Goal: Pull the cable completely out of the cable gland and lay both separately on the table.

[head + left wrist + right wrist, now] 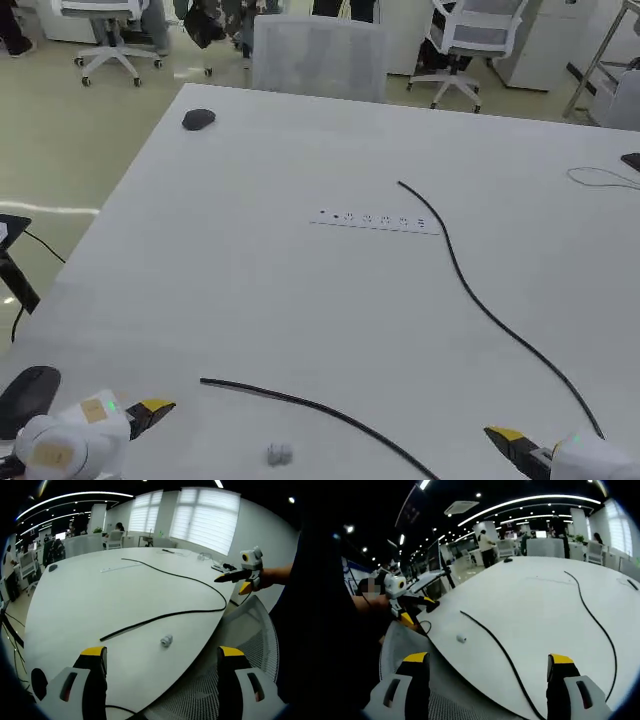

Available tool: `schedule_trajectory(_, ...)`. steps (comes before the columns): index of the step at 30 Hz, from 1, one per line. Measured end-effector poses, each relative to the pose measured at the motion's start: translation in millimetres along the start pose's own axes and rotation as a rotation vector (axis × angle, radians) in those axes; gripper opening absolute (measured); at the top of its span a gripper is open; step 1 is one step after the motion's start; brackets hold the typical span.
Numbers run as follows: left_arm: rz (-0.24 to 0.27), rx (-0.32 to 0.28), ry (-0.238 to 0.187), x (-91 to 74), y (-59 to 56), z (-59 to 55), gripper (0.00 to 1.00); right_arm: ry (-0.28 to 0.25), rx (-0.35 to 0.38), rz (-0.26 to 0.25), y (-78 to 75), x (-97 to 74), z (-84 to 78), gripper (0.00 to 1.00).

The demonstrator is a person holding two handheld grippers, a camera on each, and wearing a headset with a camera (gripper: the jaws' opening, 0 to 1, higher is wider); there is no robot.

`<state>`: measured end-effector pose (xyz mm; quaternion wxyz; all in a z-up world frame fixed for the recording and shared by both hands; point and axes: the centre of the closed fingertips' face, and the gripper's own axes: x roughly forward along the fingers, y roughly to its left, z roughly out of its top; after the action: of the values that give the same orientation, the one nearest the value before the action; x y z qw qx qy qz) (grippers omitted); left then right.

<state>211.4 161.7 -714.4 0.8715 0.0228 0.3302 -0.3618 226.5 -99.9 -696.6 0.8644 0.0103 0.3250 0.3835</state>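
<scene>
Currently, the table (pixel 250 300) carries the cable (pixel 480 300), laid in a long loop from the power strip (pixel 375 221) to the near edge. Left gripper (pixel 150 412) and right gripper (pixel 508 440) hover at that edge, jaws spread wide, holding nothing. The gland (pixel 279 456) lies on the table between them, near the cable but apart from it.

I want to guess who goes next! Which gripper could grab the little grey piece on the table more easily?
Probably the left gripper. Its jaws are open and the grey piece lies straight ahead. The right gripper is farther, with the black cable in between.
</scene>
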Motion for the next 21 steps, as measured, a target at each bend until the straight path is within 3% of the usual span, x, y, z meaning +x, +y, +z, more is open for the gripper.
schedule_trajectory(3,0.008,-0.015,0.037,-1.6,1.0,-7.5,0.93,0.053,-0.035,0.016,2.1,-1.5,-10.0,0.99)
schedule_trajectory(8,0.003,-0.047,0.045,-1.8,2.1,-8.8,0.99,0.086,-0.061,0.029,3.2,-0.2,-16.4,0.99)
schedule_trajectory(9,-0.005,-0.052,0.074,-1.4,2.7,-13.4,0.98,0.091,-0.063,0.033,3.6,0.1,-17.2,0.99)
schedule_trajectory(11,0.002,-0.042,0.069,-1.7,3.2,-12.6,0.98,0.100,-0.069,0.034,3.2,0.8,-18.6,0.99)
schedule_trajectory(16,0.009,-0.116,0.072,-1.4,6.3,-16.2,0.99,0.114,-0.064,0.045,6.4,1.5,-21.8,0.99)
schedule_trajectory(21,0.023,-0.134,0.080,-3.5,11.7,-18.8,0.99,0.139,-0.087,0.049,8.8,1.9,-27.4,0.99)
